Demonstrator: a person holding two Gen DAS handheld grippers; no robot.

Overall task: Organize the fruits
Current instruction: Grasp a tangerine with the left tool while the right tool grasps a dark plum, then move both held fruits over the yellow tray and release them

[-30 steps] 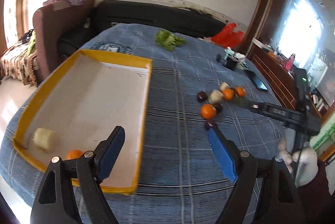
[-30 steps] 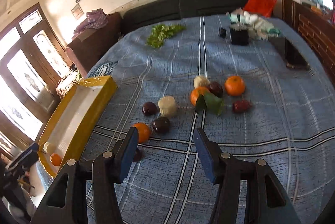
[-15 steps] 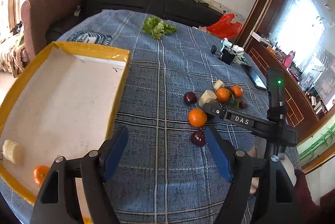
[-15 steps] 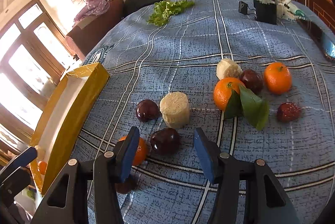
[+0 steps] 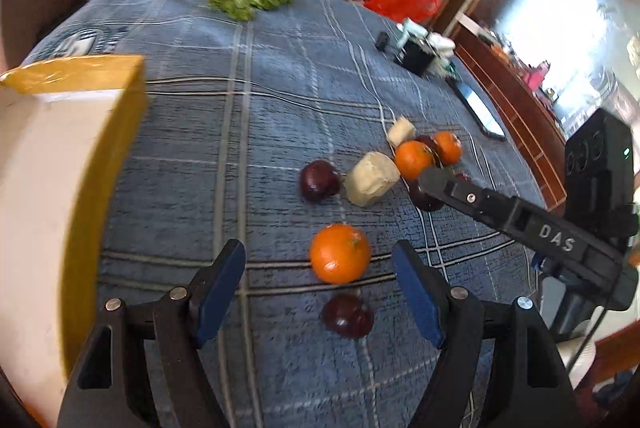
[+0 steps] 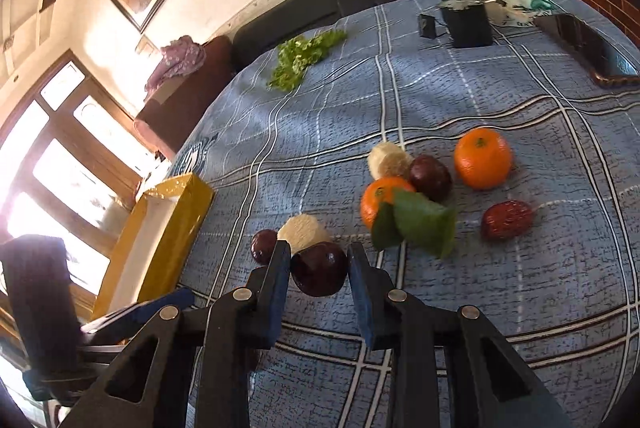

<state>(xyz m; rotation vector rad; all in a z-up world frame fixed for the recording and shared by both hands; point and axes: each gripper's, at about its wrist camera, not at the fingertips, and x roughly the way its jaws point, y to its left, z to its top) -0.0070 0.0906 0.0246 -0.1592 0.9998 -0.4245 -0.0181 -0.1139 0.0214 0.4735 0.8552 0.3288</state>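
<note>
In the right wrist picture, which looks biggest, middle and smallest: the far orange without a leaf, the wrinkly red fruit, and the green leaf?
As they look in that view:
1. Orange without a leaf and green leaf: about alike, too close to rank.
2. Wrinkly red fruit: smallest.
The leaf lies a bit nearer the camera, which may flatter it.

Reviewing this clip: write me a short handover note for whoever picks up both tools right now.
Right tool: jaws have just closed onto a dark plum, still on the blue cloth.
Left tool: open, nothing held, with an orange and another plum lying between its fingers.
Yellow tray sits at the left edge; its contents are out of view here.
Left to do: carry the gripped plum over, then clear the remaining oranges, plums, pale chunks and red date.
</note>
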